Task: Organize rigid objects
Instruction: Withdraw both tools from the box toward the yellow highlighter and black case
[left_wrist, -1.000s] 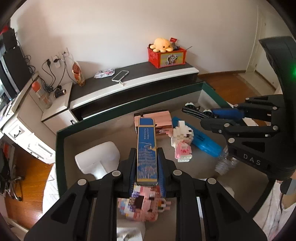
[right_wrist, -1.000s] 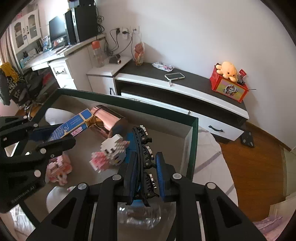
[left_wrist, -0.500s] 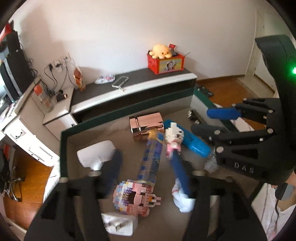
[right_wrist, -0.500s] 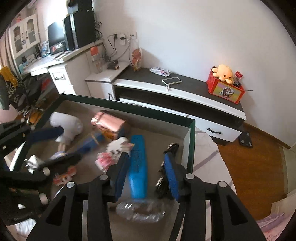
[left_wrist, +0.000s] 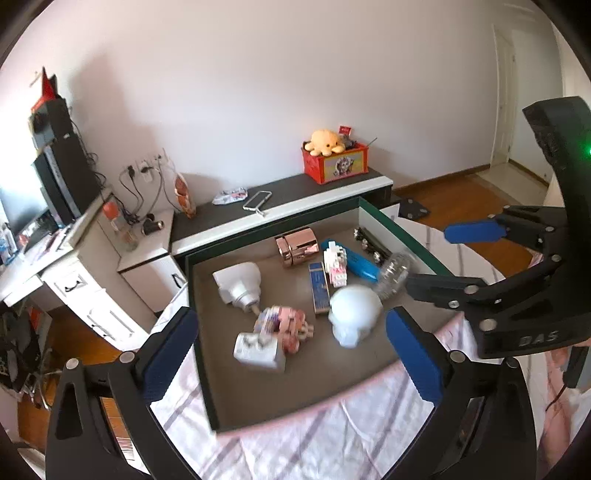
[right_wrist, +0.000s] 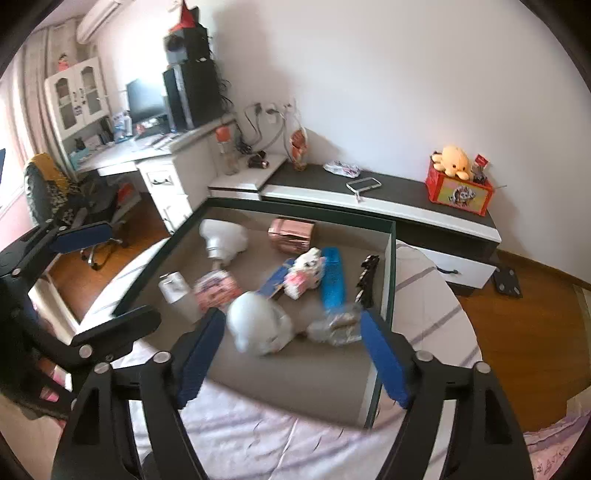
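Hovering above a shallow green-edged tray (left_wrist: 373, 212) on a pink striped bedcover (left_wrist: 295, 439), the left gripper (left_wrist: 291, 343) and right gripper (right_wrist: 291, 354) both have their jaws opening wide, with nothing held between them. The tray holds the task's things: a slim blue box (left_wrist: 319, 290) near the centre, a black hair clip (right_wrist: 366, 281) beside the right wall, a blue case (right_wrist: 333, 278), a white skull figure (left_wrist: 355, 317), two pink block figures, a white plug (left_wrist: 258, 349), a rose-gold case (left_wrist: 296, 246) and a crumpled clear bottle (right_wrist: 334, 326).

The things crowd the tray's middle, several of them touching. A reach into that cluster could likely nudge a neighbour or knock over the pink and white block figure (left_wrist: 335, 266) leaning by the blue box.

The blue box lies flat, its long axis running from the near edge toward the far wall. The hair clip lies roughly parallel, along the right wall.
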